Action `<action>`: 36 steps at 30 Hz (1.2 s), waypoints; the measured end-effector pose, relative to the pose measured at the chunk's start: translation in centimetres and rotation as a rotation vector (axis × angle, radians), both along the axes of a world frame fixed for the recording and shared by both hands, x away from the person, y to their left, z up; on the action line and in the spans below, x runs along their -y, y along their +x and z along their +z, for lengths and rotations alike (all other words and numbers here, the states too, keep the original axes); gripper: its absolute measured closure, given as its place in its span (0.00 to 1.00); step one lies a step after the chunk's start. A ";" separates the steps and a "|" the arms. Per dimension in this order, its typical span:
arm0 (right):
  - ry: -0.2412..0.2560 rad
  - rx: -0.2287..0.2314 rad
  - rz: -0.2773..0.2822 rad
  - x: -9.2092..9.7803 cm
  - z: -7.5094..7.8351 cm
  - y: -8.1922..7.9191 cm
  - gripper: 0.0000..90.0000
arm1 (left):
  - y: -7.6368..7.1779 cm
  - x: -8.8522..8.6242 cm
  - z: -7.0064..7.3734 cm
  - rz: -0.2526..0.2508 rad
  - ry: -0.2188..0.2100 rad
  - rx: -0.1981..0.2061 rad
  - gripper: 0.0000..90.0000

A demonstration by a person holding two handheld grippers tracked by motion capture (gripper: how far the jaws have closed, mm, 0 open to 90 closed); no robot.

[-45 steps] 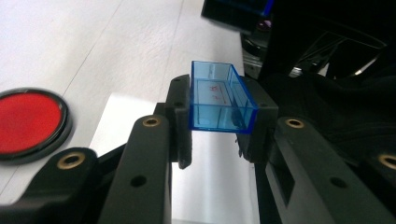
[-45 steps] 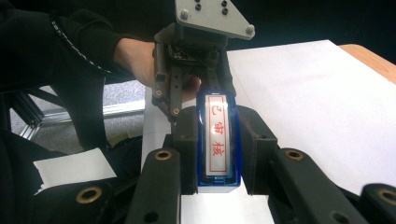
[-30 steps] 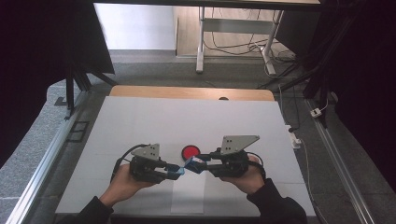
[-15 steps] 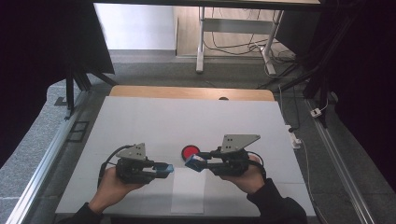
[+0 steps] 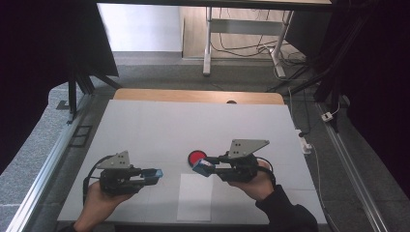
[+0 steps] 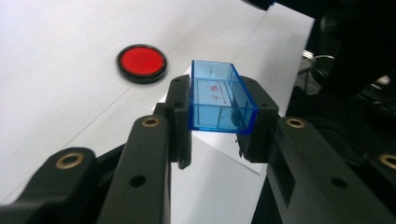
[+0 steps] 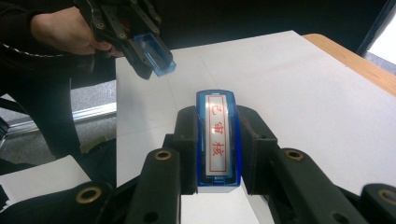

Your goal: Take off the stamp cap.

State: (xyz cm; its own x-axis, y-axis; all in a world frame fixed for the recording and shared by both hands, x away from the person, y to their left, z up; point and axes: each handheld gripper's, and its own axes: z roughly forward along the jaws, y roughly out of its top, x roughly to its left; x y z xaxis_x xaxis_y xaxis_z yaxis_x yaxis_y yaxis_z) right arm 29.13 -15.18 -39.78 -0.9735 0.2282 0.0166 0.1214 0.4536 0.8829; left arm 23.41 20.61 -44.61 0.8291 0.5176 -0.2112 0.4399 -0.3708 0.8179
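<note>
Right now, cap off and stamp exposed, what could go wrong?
1. The left gripper pinches the clear blue cap only by its near end; most of it overhangs, so it might slip out.
2. The stamp in the right gripper hangs face-exposed close to the red ink pad; lowering it off the paper sheet could mark the table.

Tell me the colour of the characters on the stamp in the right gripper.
Red, on a white face framed in blue: the stamp, clearest in the right gripper view.
</note>
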 end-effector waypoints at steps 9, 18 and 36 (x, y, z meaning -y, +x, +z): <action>-0.011 0.000 -0.020 0.2 -0.1 0.2 0.79 | -1.7 -2.4 0.0 0.125 0.008 0.003 0.75; -0.020 0.000 -0.039 0.3 -0.3 0.4 0.79 | -3.1 -4.2 -0.4 0.208 0.008 -0.003 0.75; -0.040 -0.012 -0.082 0.5 -1.0 1.0 0.79 | -5.0 -6.1 -1.6 0.282 0.033 -0.036 0.75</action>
